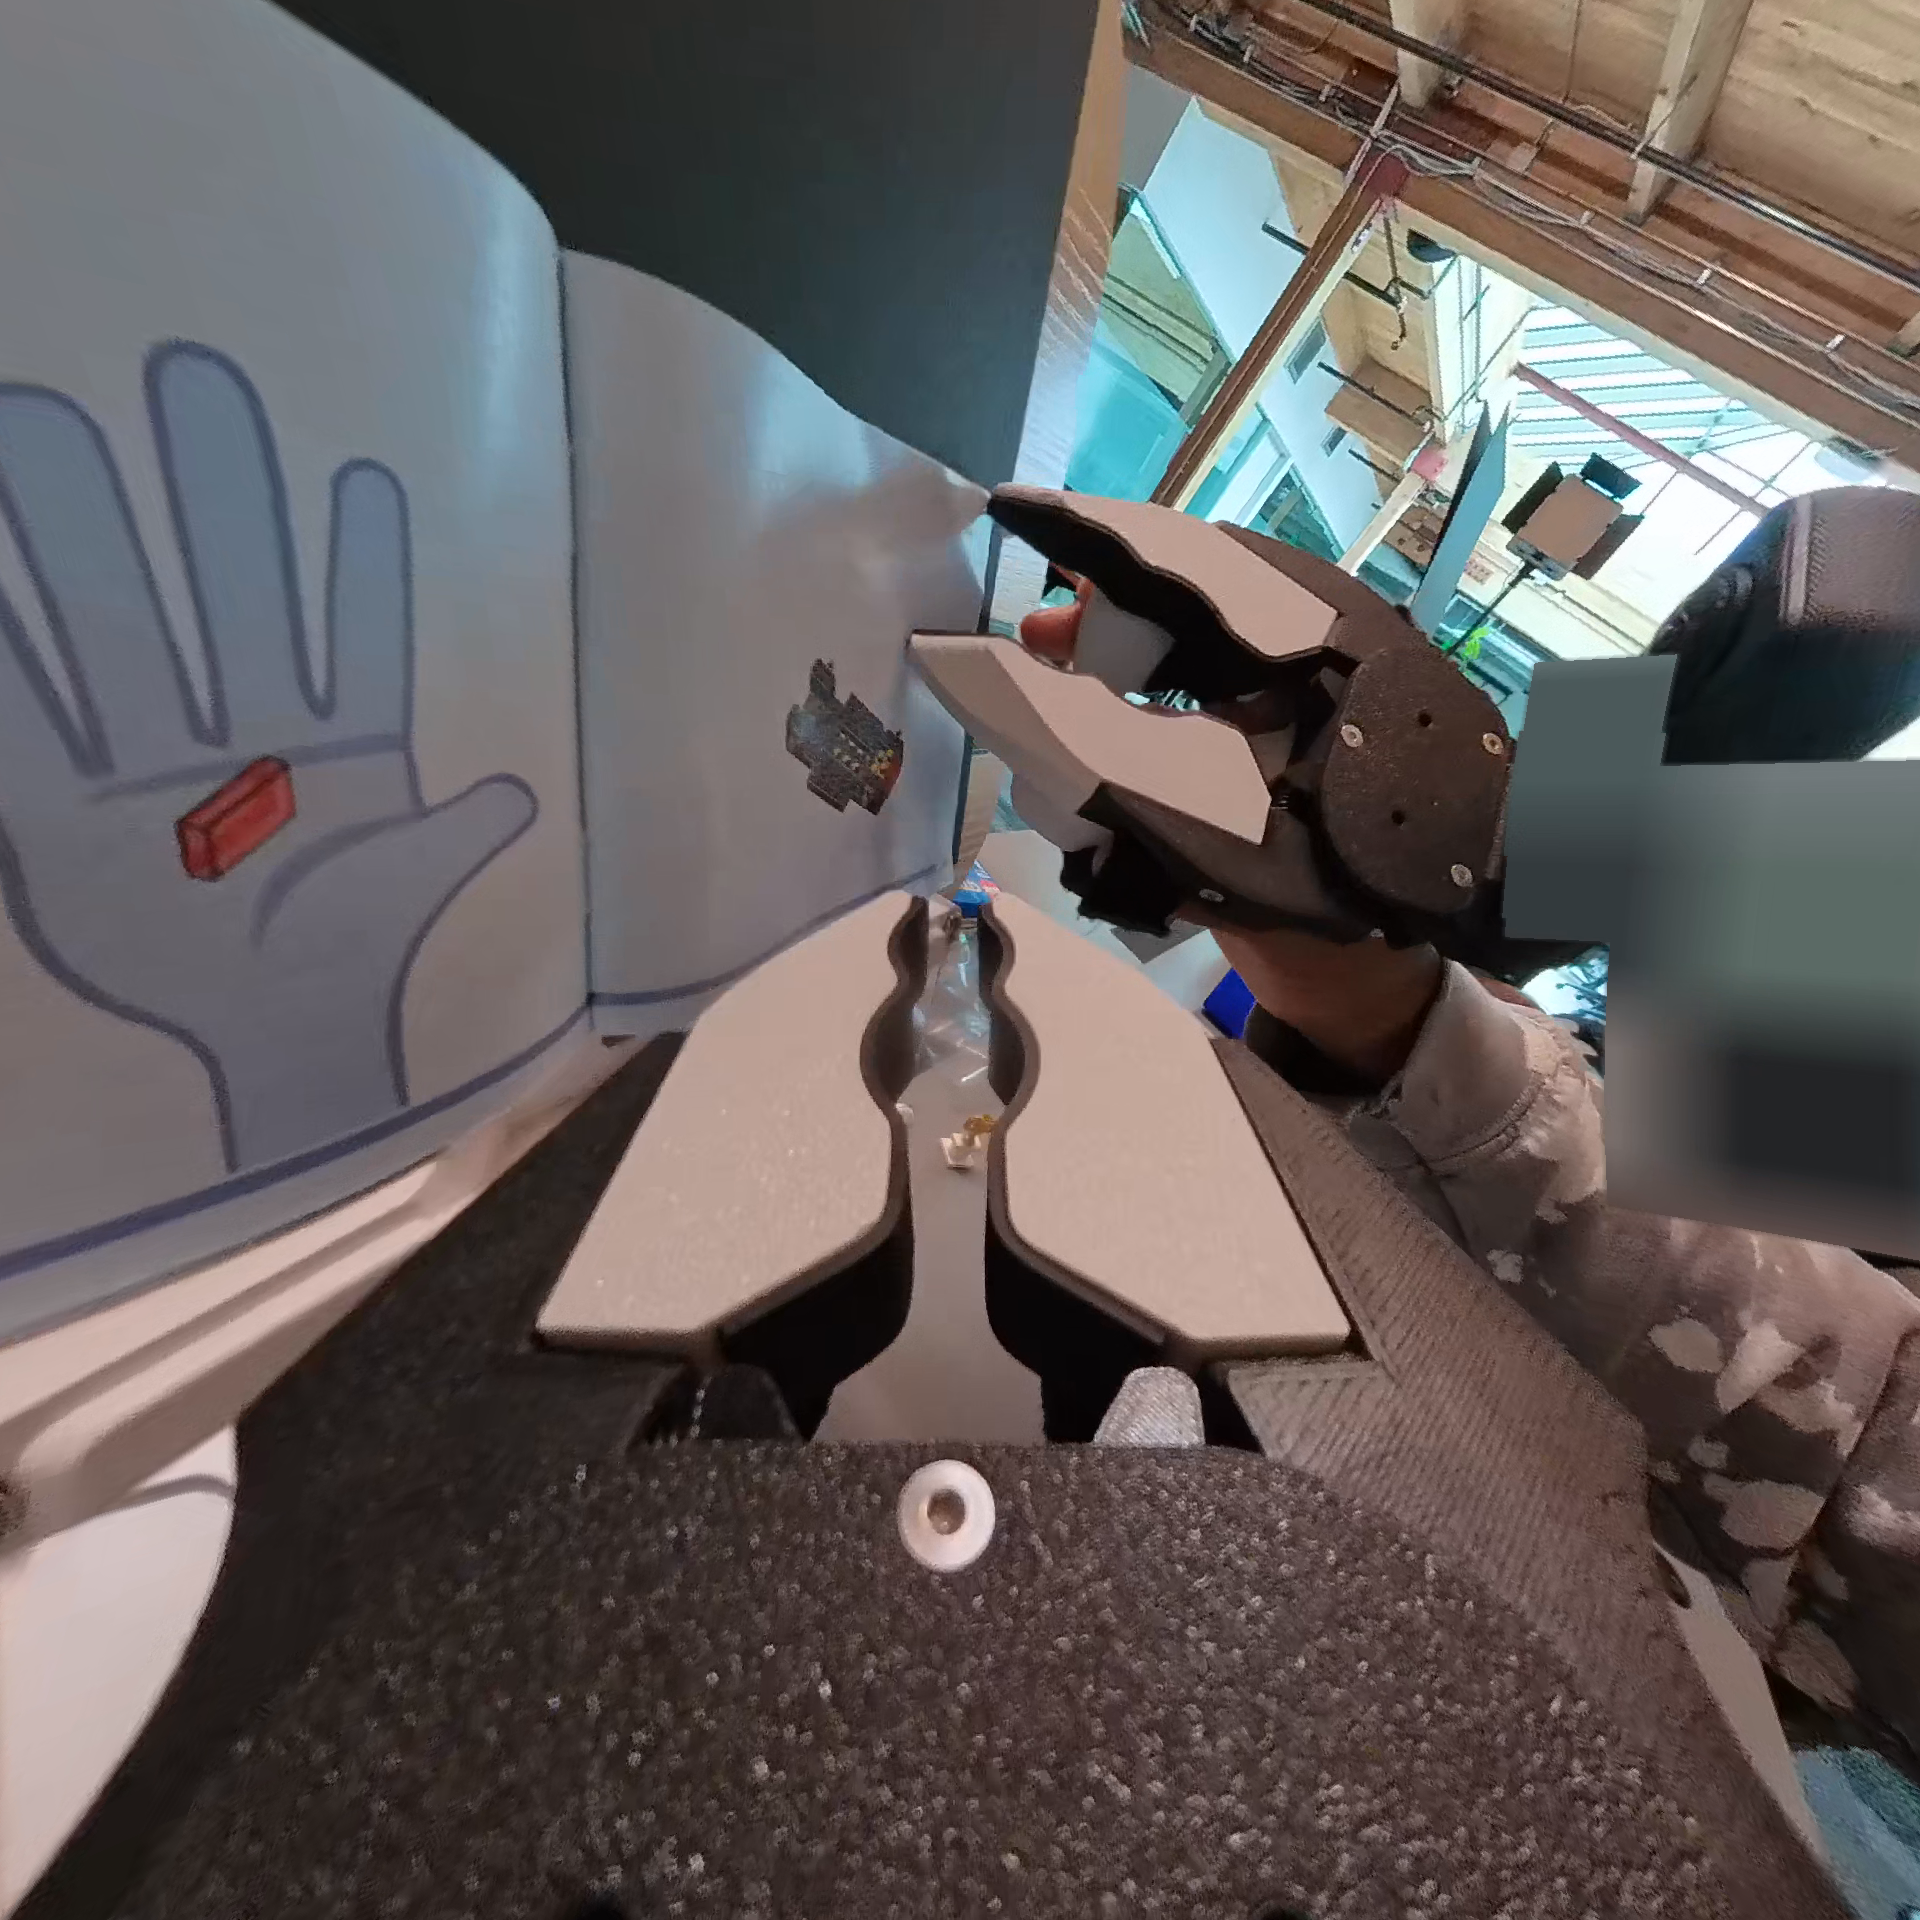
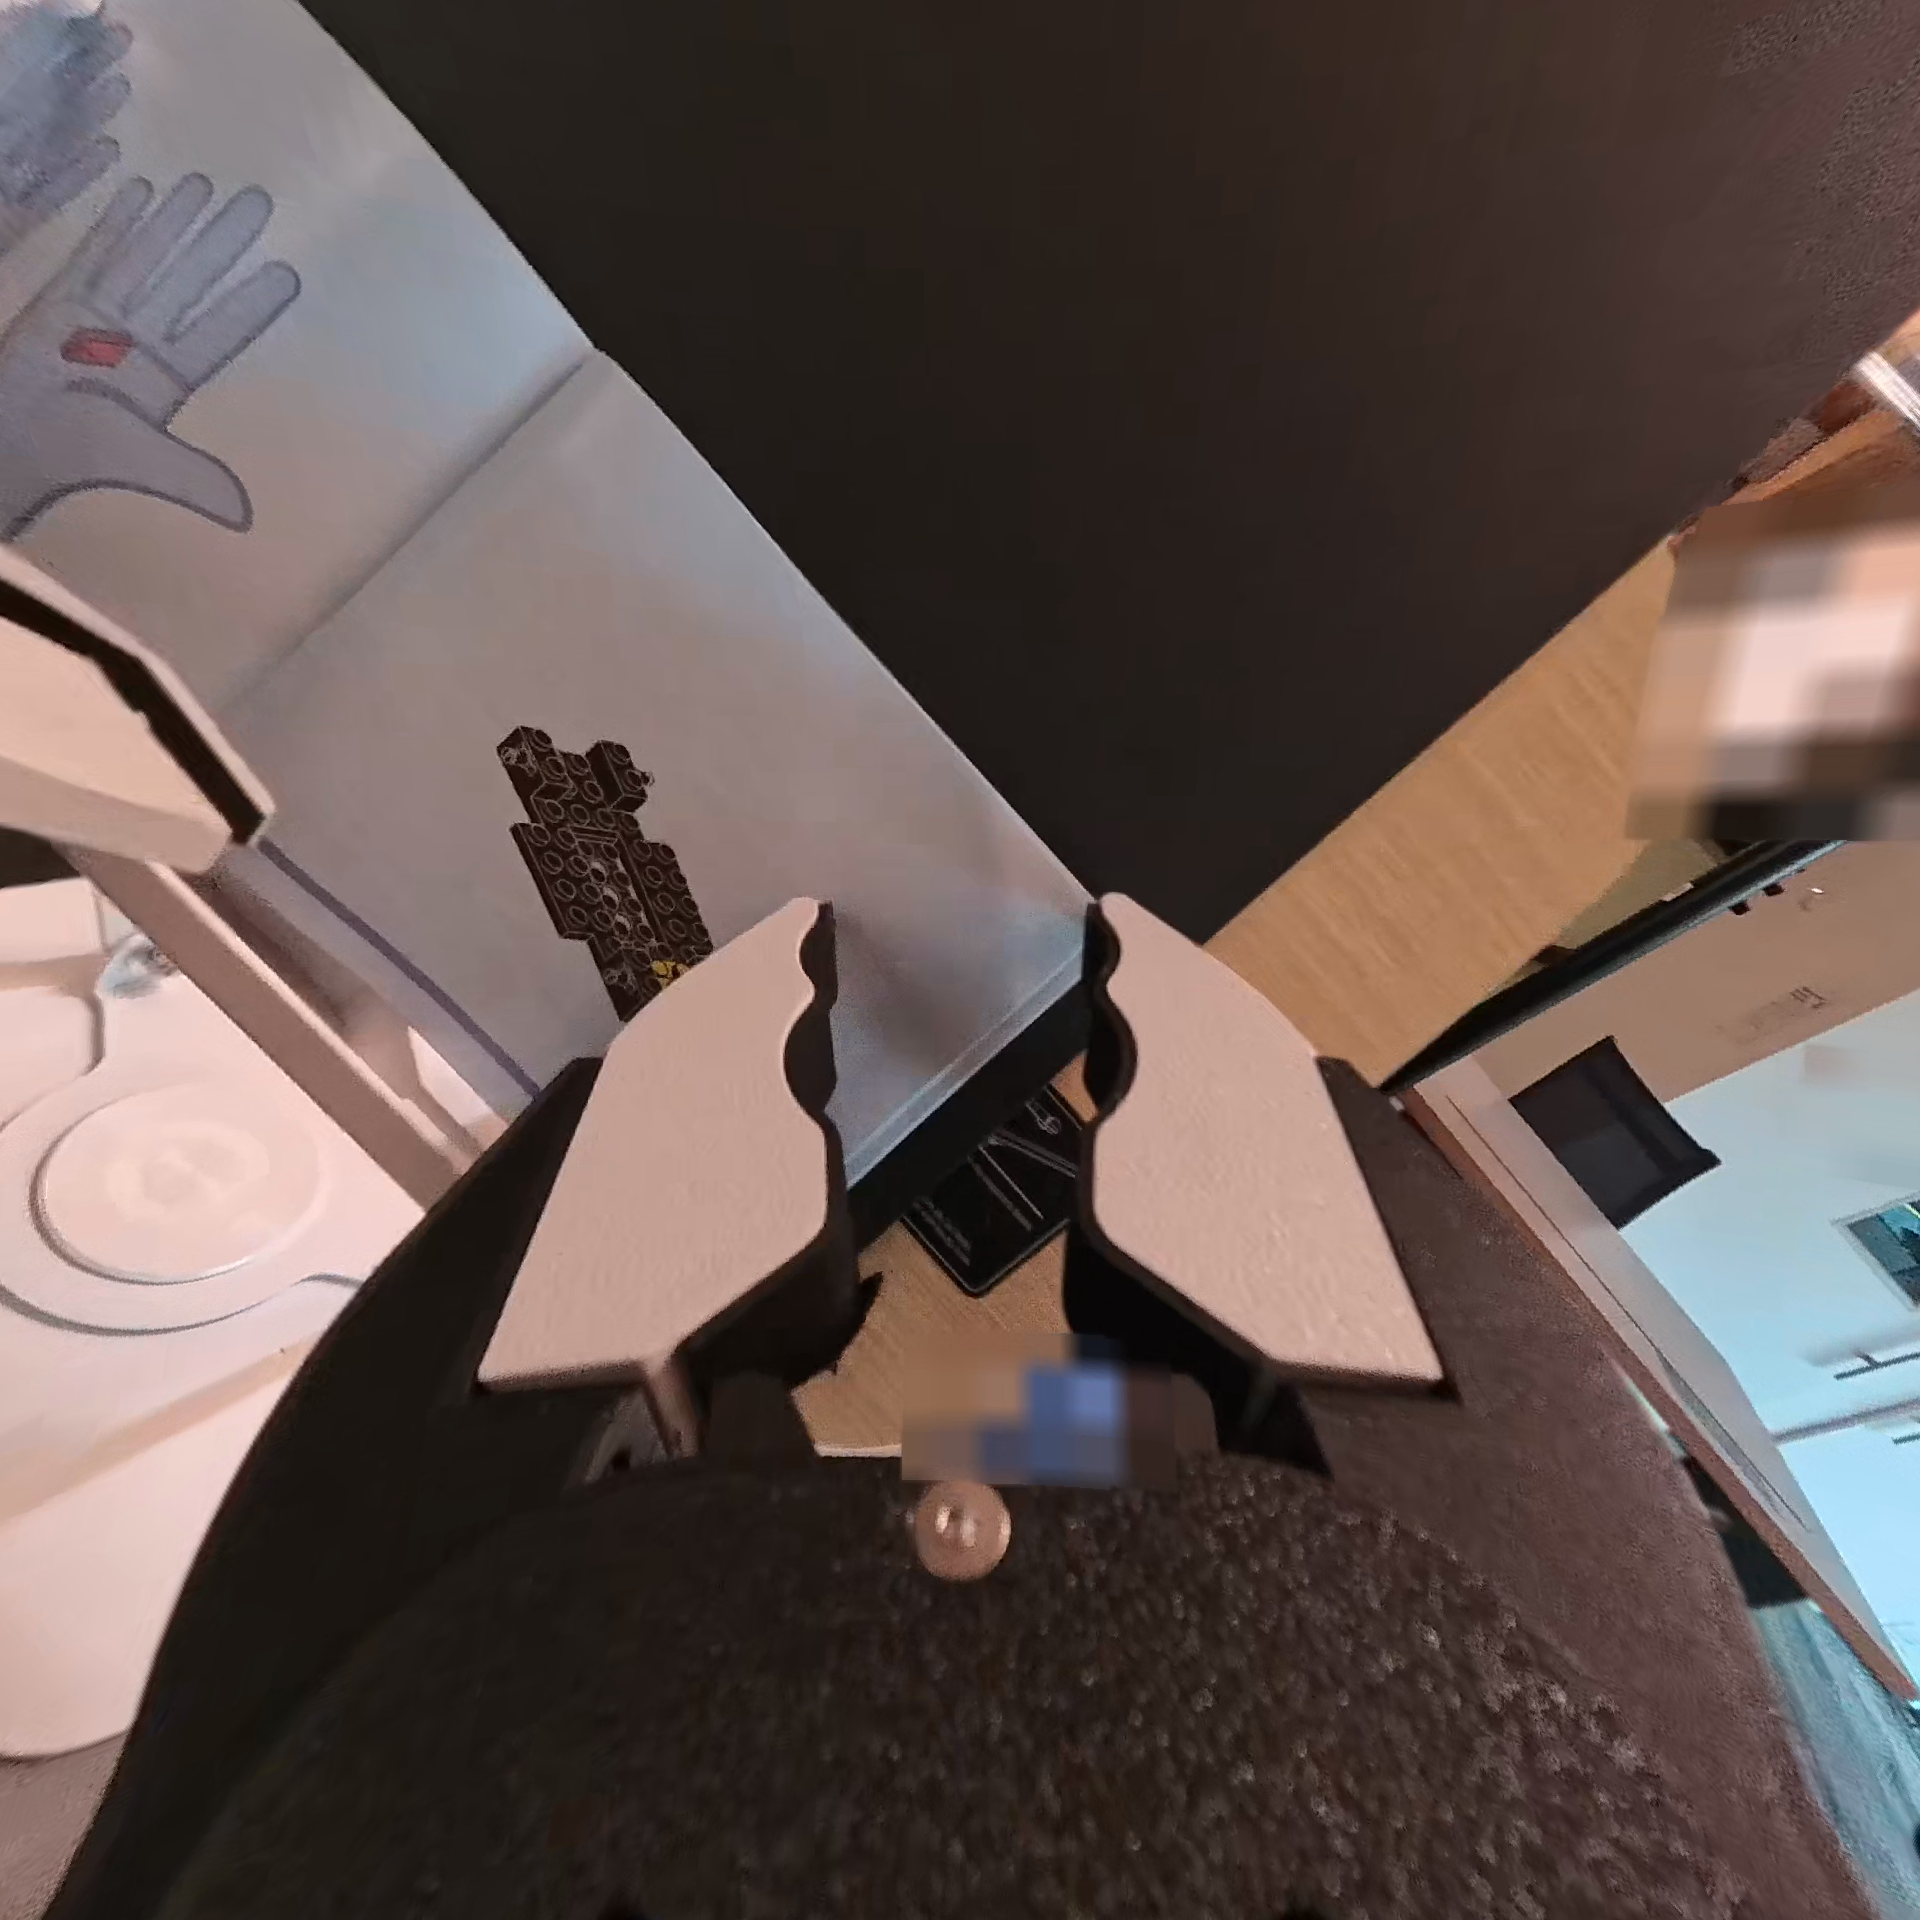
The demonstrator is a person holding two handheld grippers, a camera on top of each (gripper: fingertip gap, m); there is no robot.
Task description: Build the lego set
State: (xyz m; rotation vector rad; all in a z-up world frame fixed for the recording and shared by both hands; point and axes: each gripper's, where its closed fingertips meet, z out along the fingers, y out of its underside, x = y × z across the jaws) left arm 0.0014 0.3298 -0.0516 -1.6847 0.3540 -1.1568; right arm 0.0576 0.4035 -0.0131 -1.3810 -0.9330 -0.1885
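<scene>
An open instruction booklet (image 1: pixel 675 520) stands upright, and it also shows in the right wrist view (image 2: pixel 623 623). Its left page shows a drawn hand with a red brick (image 1: pixel 237 819). Its right page shows a printed black Lego build (image 1: pixel 844 740), also seen in the right wrist view (image 2: pixel 603 862). My right gripper (image 2: pixel 956 925) is open, and the page's right edge lies between its jaws; the left wrist view shows it (image 1: pixel 951 577) at that edge. My left gripper (image 1: pixel 958 914) has a narrow empty gap between its jaws, beside the booklet's lower edge. Small loose pieces (image 1: pixel 966 1138) and a clear plastic bag (image 1: pixel 951 1023) lie below it.
A dark board (image 1: pixel 779 208) stands behind the booklet. One finger (image 2: pixel 94 748) of the left gripper shows at the left of the right wrist view. A white surface with a round disc (image 2: pixel 177 1184) lies to the left. A black card (image 2: pixel 987 1195) lies on the wooden table (image 2: pixel 1403 883).
</scene>
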